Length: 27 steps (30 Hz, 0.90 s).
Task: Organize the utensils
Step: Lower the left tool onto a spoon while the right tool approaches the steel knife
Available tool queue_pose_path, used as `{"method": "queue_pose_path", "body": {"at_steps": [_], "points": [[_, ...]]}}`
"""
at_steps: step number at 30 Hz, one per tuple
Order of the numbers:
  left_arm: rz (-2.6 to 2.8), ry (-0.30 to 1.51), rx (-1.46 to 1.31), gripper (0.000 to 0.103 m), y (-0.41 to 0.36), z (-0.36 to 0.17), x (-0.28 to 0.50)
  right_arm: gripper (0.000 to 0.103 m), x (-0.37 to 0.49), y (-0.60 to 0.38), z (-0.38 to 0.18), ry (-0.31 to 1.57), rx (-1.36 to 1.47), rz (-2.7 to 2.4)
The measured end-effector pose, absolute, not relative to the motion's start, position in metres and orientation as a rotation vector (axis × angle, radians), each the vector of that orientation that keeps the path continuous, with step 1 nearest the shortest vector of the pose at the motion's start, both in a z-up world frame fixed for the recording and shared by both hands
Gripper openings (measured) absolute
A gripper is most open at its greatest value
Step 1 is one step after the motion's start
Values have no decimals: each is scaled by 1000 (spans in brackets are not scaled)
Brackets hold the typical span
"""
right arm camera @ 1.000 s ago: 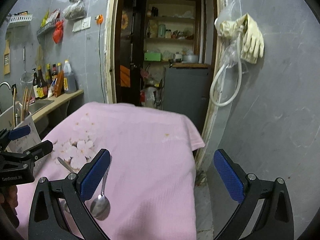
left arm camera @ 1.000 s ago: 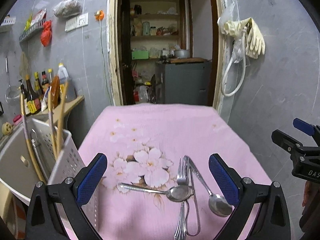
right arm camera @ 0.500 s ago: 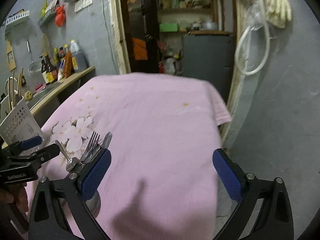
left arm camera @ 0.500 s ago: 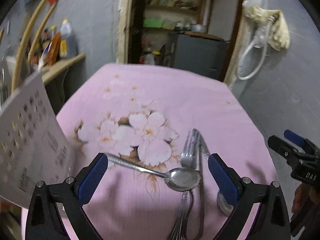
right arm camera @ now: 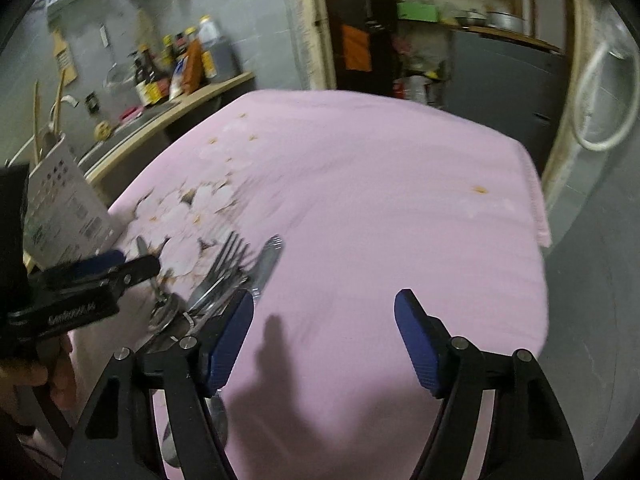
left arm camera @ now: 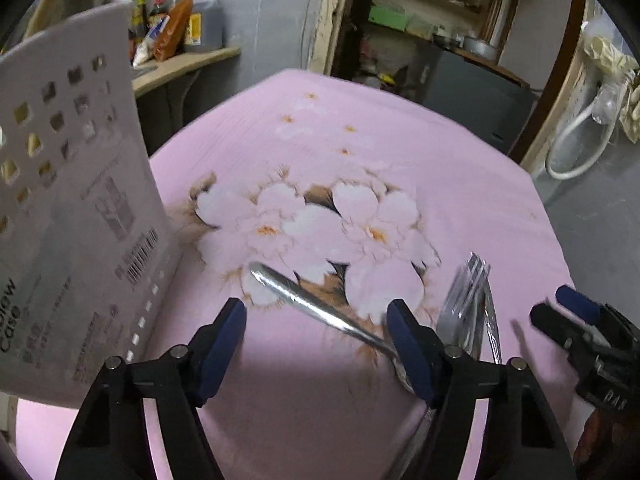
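Spoon (left arm camera: 320,308) lies flat on the pink flowered cloth (left arm camera: 400,140), handle running up-left over the printed blossoms, bowl end hidden behind the right pad of the left gripper (left arm camera: 316,344). Just beside it, to the right, a fork (left arm camera: 466,292) and at least one more piece of cutlery lie bundled together, tines pointing away from the camera; from the right wrist view the same pile sits at the left pad of the right gripper (right arm camera: 324,340), with another spoon bowl (right arm camera: 218,420) partly under that pad. White perforated basket (left arm camera: 72,208) stands at the left edge of the cloth, near the spoon handle; likely the destination. Change over the last second: both grippers have dropped and tilted toward the cloth, so the cutlery now fills the lower frame where earlier it lay small and further off. Both sets of jaws were wide then and are closing now. Left jaws straddle the spoon's handle, pads not yet pressing on it. Right jaws have only bare cloth between them; cutlery is outside the left pad. Judgement: pick-up phase starting, nothing lifted yet; left looks closer to a grasp, right needs to shift toward the pile.
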State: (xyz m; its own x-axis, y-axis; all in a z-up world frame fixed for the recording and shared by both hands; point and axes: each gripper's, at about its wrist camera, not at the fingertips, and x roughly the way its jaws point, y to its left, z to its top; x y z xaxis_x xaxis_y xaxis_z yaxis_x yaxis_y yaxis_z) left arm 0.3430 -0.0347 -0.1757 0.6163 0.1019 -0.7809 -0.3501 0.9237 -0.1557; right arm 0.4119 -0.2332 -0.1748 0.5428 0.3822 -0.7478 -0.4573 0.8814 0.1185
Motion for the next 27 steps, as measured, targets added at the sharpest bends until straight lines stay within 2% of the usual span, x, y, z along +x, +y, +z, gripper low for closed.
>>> {"method": "queue_pose_path", "body": {"at_steps": [9, 16, 18, 20, 22, 24, 27], "points": [[266, 874, -314, 70, -32, -175, 348, 68, 399, -198, -186, 891, -263, 534], [254, 874, -325, 69, -36, -175, 353, 67, 398, -209, -176, 910, -264, 449], [198, 873, -330, 69, -43, -175, 358, 61, 399, -220, -174, 921, -252, 389], [144, 871, -328, 69, -51, -175, 363, 60, 401, -236, -176, 946, -193, 354], [80, 861, -354, 69, -58, -175, 365, 52, 400, -253, -179, 952, -141, 324], [-4, 857, -391, 69, -62, -175, 370, 52, 397, -264, -178, 961, -99, 322], [-69, 869, -417, 58, -63, -175, 376, 52, 394, -278, -178, 975, -6, 340]]}}
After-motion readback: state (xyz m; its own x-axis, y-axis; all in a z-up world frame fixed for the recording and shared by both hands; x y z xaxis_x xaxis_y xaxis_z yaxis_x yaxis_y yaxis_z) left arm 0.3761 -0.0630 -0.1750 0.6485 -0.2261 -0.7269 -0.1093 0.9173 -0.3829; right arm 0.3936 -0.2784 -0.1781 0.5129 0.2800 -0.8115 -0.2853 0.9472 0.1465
